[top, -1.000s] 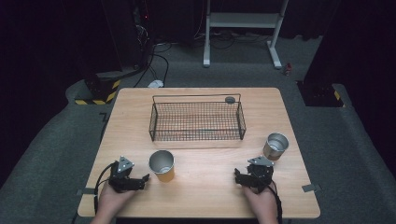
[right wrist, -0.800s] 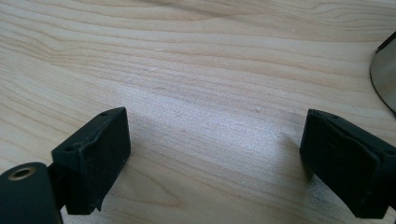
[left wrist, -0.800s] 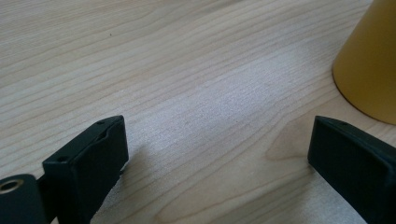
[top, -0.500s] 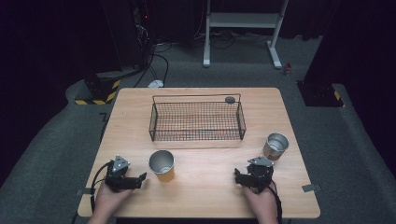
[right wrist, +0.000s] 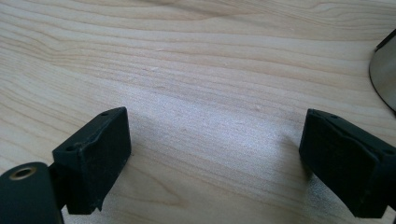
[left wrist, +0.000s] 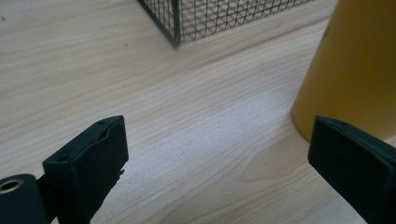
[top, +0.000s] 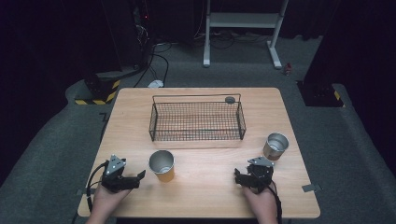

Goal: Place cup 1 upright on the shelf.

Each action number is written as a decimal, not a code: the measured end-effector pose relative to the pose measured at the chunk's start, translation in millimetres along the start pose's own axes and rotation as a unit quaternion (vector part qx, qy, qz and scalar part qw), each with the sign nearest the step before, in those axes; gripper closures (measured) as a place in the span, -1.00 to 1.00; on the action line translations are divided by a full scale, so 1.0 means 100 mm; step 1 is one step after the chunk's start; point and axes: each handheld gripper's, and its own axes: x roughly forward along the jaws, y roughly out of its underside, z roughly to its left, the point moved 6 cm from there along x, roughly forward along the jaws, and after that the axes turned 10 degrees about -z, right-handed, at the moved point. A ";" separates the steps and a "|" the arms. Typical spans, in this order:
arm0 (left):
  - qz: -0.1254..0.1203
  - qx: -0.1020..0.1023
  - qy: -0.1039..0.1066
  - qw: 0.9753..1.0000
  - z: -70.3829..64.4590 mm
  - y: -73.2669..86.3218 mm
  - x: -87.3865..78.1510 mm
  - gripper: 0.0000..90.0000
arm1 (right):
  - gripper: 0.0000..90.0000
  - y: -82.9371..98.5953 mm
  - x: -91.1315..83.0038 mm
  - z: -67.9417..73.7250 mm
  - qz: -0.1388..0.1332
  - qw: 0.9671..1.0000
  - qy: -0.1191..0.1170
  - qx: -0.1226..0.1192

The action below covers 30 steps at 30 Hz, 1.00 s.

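A yellow cup with a shiny inside stands upright on the wooden table, near the front left. My left gripper lies just left of it, open and holding nothing. In the left gripper view the yellow cup rises beside the right jaw, outside the gap of the left gripper. A silver cup stands at the front right. My right gripper rests below and left of it, open and empty. The silver cup shows at the right edge of the right gripper view, past the right gripper.
A black wire basket sits mid-table toward the back; its corner appears ahead of the left gripper. A small dark round thing is at the basket's back right rim. Bare wood lies between the two cups.
My left gripper has slid slightly left and toward the table's front edge. The right gripper and both cups have stayed put.
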 end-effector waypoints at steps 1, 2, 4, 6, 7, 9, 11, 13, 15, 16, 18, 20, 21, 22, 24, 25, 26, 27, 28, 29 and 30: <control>-0.004 0.003 -0.001 1.000 -0.01 -0.02 -0.01 -0.88 | -0.80 0.00 0.00 0.00 0.000 1.000 0.000 0.000; -0.006 0.002 -0.001 1.000 -0.03 -0.02 -0.02 -0.88 | -0.80 0.00 0.00 0.00 0.000 1.000 0.000 0.000; -0.011 0.007 0.004 1.000 -0.07 -0.06 -0.06 -0.88 | -0.80 0.00 0.00 0.00 0.000 1.000 0.000 0.000; -0.013 0.006 0.006 1.000 -0.08 -0.07 -0.07 -0.88 | -0.80 0.00 0.00 0.00 -0.001 1.000 0.000 -0.002; -0.017 0.009 0.009 1.000 -0.11 -0.09 -0.09 -0.88 | -0.80 0.00 0.00 0.00 -0.001 1.000 0.000 0.000; -0.019 0.013 0.013 1.000 -0.14 -0.11 -0.10 -0.88 | -0.80 0.00 0.00 0.00 0.000 1.000 0.000 0.000; -0.020 0.014 0.015 1.000 -0.15 -0.12 -0.11 -0.88 | -0.80 0.00 0.00 0.00 -0.001 1.000 0.000 -0.002; -0.021 0.010 0.017 1.000 -0.16 -0.13 -0.12 -0.91 | -0.80 0.00 0.00 -0.01 -0.001 1.000 -0.001 -0.004; -0.025 0.008 0.030 0.999 -0.19 -0.15 -0.14 -0.92 | -0.80 0.00 0.00 -0.01 -0.002 1.000 -0.002 -0.004; -0.027 0.009 0.033 0.999 -0.21 -0.15 -0.14 -0.93 | -0.80 0.00 0.00 -0.01 -0.002 1.000 -0.001 -0.004; -0.028 0.012 0.039 0.999 -0.25 -0.17 -0.14 -0.95 | -0.80 0.00 0.00 -0.01 -0.002 1.000 -0.002 -0.004; -0.029 0.013 0.046 0.998 -0.29 -0.17 -0.15 -0.97 | -0.80 0.00 0.00 -0.01 -0.002 1.000 -0.002 -0.004; -0.027 0.016 0.051 0.998 -0.30 -0.18 -0.15 -0.98 | -0.80 0.00 0.00 -0.01 -0.002 1.000 -0.002 -0.004; -0.027 0.016 0.051 0.998 -0.30 -0.18 -0.15 -0.99 | -0.80 0.00 0.00 -0.01 -0.002 1.000 -0.002 -0.004; -0.030 0.019 0.057 0.998 -0.35 -0.19 -0.15 -0.99 | -0.80 0.00 0.00 0.00 -0.001 1.000 -0.003 -0.003; -0.032 0.017 0.060 0.998 -0.37 -0.20 -0.14 -0.99 | -0.80 0.00 0.00 0.00 -0.001 1.000 -0.003 -0.003; -0.034 0.018 0.061 0.997 -0.38 -0.20 -0.14 -0.99 | -0.80 0.00 0.00 0.00 -0.001 1.000 -0.003 -0.003; -0.034 0.018 0.061 0.997 -0.38 -0.20 -0.14 -0.99 | -0.80 0.00 0.00 0.00 -0.001 1.000 -0.003 -0.003; -0.035 0.019 0.064 0.997 -0.40 -0.21 -0.15 -0.99 | -0.80 0.00 0.00 0.00 -0.001 1.000 -0.003 -0.003; -0.034 0.019 0.069 0.997 -0.43 -0.21 -0.14 -0.99 | -0.80 0.00 0.00 0.00 -0.001 1.000 -0.003 -0.003; -0.033 0.022 0.070 0.997 -0.44 -0.21 -0.14 -0.99 | -0.80 0.00 0.00 0.00 -0.001 1.000 -0.003 -0.003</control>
